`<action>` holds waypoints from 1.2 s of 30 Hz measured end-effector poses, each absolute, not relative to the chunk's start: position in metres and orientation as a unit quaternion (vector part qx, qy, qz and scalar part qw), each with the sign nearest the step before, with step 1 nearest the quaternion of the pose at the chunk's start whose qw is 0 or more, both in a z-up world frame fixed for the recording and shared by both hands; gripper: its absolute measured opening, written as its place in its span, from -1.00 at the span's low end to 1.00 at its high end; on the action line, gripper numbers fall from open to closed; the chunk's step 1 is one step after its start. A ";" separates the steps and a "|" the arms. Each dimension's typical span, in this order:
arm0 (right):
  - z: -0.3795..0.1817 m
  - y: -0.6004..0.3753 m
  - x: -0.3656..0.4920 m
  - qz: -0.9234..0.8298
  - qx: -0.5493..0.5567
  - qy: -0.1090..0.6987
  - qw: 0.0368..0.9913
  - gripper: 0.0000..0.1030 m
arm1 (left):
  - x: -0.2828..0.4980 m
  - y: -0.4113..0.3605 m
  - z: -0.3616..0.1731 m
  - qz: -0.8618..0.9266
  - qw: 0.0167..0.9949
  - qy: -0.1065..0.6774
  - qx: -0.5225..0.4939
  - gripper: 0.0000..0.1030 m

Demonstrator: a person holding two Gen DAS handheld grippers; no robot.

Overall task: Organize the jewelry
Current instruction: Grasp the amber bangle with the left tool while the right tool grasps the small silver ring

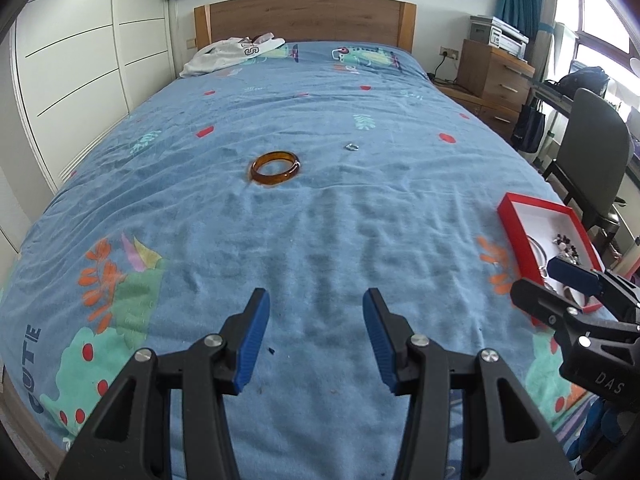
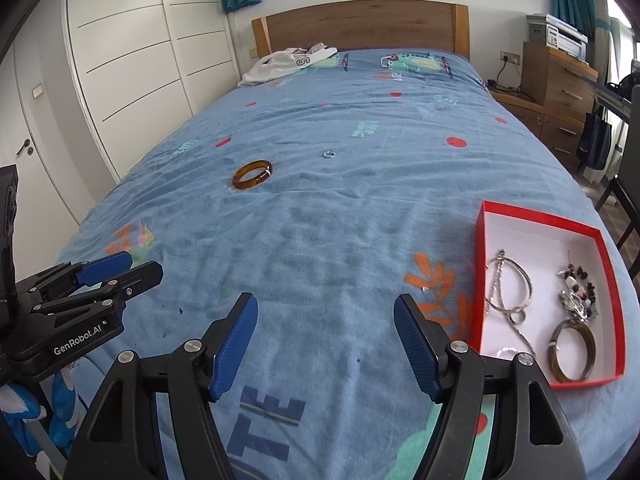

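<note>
An amber bangle point(image 1: 275, 168) lies flat on the blue bedspread mid-bed; it also shows in the right wrist view point(image 2: 252, 175). A small silver ring point(image 1: 352, 147) lies to its right, also in the right wrist view point(image 2: 329, 155). A red box with white inside point(image 2: 496, 216) sits on the bed at the right, holding a silver necklace point(image 2: 514, 292), a beaded piece point(image 2: 578, 292) and a dark bangle point(image 2: 574, 350). My left gripper point(image 1: 316, 302) is open and empty, well short of the bangle. My right gripper point(image 2: 326, 308) is open and empty, left of the box.
The box also shows in the left wrist view point(image 1: 516, 236), partly hidden by the right gripper. White clothing point(image 1: 228, 56) lies by the wooden headboard point(image 1: 304, 16). White wardrobe doors point(image 1: 80, 80) stand on the left. A wooden dresser point(image 1: 492, 76) and a chair point(image 1: 592, 148) stand on the right.
</note>
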State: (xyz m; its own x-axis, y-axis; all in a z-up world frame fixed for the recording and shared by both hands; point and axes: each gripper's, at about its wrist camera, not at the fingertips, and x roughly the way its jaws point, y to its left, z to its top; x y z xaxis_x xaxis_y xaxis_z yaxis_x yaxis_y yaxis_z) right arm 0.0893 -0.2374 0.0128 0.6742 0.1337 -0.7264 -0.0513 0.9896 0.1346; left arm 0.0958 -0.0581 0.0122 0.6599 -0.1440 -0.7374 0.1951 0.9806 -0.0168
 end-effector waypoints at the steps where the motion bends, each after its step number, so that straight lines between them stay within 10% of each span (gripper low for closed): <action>1: 0.009 -0.237 0.096 0.052 0.051 0.402 0.913 0.36 | 0.101 -0.058 0.010 -0.092 0.910 0.403 0.032 -0.09; 36: -0.039 -0.236 0.336 0.098 0.023 0.384 0.918 0.21 | 0.320 -0.068 -0.055 -0.101 0.916 0.383 0.061 -0.10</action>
